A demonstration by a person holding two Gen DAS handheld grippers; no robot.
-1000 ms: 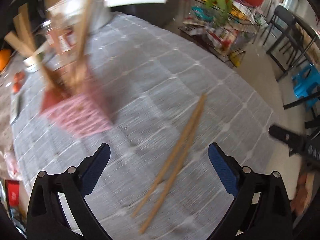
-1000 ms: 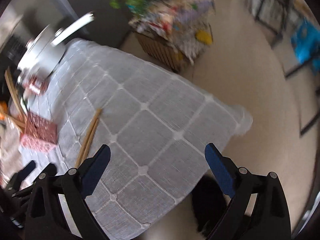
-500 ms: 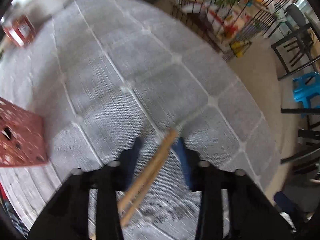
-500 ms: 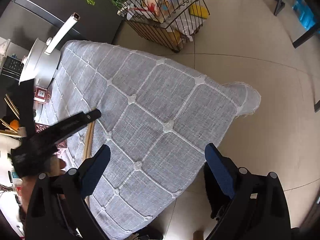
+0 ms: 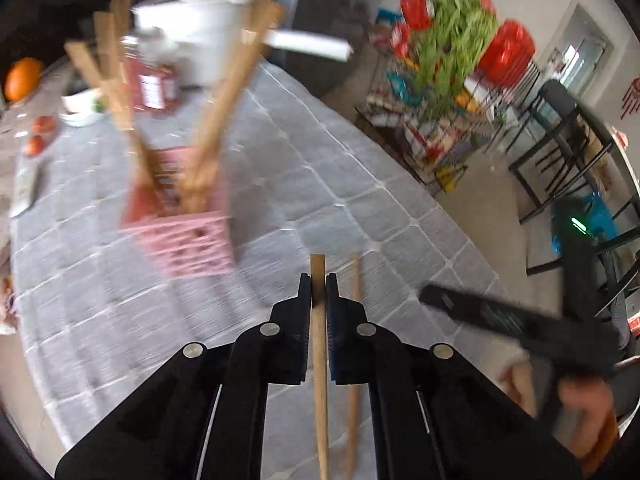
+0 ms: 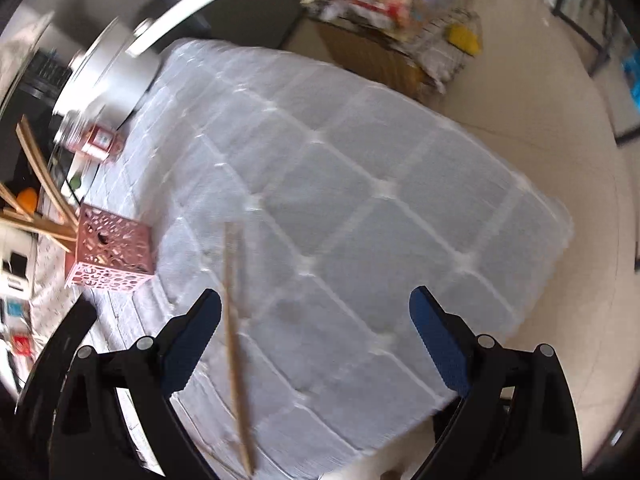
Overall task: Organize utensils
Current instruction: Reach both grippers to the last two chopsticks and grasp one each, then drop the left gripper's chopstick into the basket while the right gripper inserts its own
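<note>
Chopsticks are the focus. One wooden chopstick (image 5: 319, 360) is now pinched between the pressed-together fingers of the left claw (image 5: 319, 284), its blunt tip poking just past the fingertips. A second earlier both chopsticks lay loose together on the tabletop with this claw spread wide above them; half a second ago it was closing around them. So the grasp has just been made, but it caught only one of the pair.

The second chopstick (image 5: 353, 344) lies just to the right of the held one, outside the claw's fingers, on the grey quilted cloth covering the tabletop (image 5: 360, 184).

The right claw (image 6: 316, 312) is spread wide and holds nothing, hovering over the near end of the tabletop with that loose chopstick under its left finger.

Farther back and to the left stands the pink perforated holder (image 5: 180, 220), already carrying several upright wooden utensils (image 5: 216, 112). It looks like the destination, well apart from the left claw. Motion blur smears this area.

Beyond it sit a red-labelled jar (image 5: 154, 88) and a white pot with a long handle (image 5: 208, 44).

Judging from this, one chopstick is ready to carry; the other needs another pick.
</note>
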